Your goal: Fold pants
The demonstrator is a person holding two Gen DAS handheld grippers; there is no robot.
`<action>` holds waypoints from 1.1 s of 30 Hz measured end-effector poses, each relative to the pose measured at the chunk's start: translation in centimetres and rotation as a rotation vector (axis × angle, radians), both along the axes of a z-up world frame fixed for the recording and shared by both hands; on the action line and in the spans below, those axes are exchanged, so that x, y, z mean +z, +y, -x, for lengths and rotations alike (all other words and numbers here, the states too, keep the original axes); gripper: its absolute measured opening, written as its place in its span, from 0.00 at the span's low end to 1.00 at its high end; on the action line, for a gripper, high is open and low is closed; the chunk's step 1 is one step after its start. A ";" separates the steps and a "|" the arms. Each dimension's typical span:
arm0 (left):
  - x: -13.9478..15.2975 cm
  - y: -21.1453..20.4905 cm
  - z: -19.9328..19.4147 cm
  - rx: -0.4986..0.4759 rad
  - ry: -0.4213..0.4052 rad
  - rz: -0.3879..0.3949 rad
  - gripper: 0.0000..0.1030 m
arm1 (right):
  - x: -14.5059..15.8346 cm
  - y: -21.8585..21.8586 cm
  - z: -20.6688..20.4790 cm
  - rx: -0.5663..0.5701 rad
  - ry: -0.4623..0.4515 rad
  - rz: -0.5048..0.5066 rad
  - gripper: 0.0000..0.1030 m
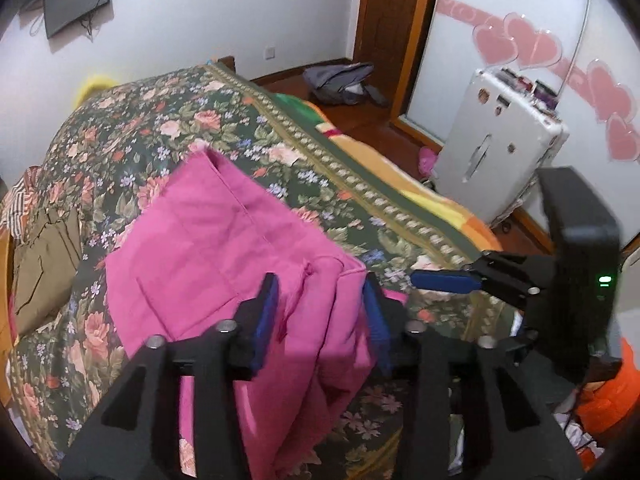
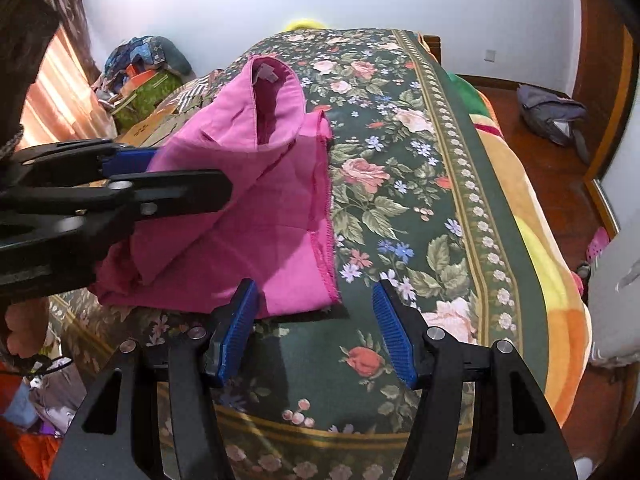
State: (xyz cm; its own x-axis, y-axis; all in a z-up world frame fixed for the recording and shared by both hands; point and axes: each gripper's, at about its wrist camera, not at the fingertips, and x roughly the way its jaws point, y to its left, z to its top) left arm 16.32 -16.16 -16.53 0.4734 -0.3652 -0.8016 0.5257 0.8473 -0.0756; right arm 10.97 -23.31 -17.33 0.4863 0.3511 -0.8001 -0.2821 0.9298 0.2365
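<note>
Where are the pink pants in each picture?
Left wrist view: the pink pants fill the middle, lying on the flowery bedspread, running down between the left gripper fingers.
Right wrist view: pink pants sit left of centre.
Shared landmark: the grey bag on the wooden floor.

One pink pants [image 1: 224,240], two grippers — left gripper [image 1: 320,312], right gripper [image 2: 316,332] — one bed [image 2: 420,208], one suitcase [image 1: 496,152]

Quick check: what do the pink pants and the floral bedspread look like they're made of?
Pink pants: thin matte woven cloth, likely cotton or a blend; soft creases and an overlocked raw edge show. Floral bedspread: thicker printed woven fabric, matte, possibly quilted; fibre unclear.
</note>
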 end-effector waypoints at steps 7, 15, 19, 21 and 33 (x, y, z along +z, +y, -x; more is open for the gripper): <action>2.3 1.9 -0.2 0.038 -0.059 0.042 0.50 | 0.4 -0.5 -0.2 -0.020 0.002 -0.003 0.55; 1.2 8.1 -5.1 0.182 -0.057 -0.050 0.50 | 2.7 -0.5 -0.2 -0.031 -0.049 -0.007 0.55; -0.8 10.8 -7.6 0.238 -0.029 -0.111 0.50 | 4.0 0.0 -0.5 -0.027 -0.079 -0.021 0.55; -1.6 11.9 -8.6 0.258 -0.018 -0.132 0.50 | 4.4 0.4 -0.7 -0.022 -0.095 -0.027 0.56; -5.8 12.9 -13.3 0.223 0.024 -0.156 0.58 | 1.5 3.3 -3.1 0.021 -0.022 0.037 0.59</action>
State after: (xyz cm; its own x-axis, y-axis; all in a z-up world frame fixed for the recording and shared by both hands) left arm 29.63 -3.22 -22.30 0.5085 -0.1252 -0.8519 0.3246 0.9442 0.0550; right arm 14.05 -20.05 -15.87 0.4969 0.3319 -0.8018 -0.3069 0.9315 0.1954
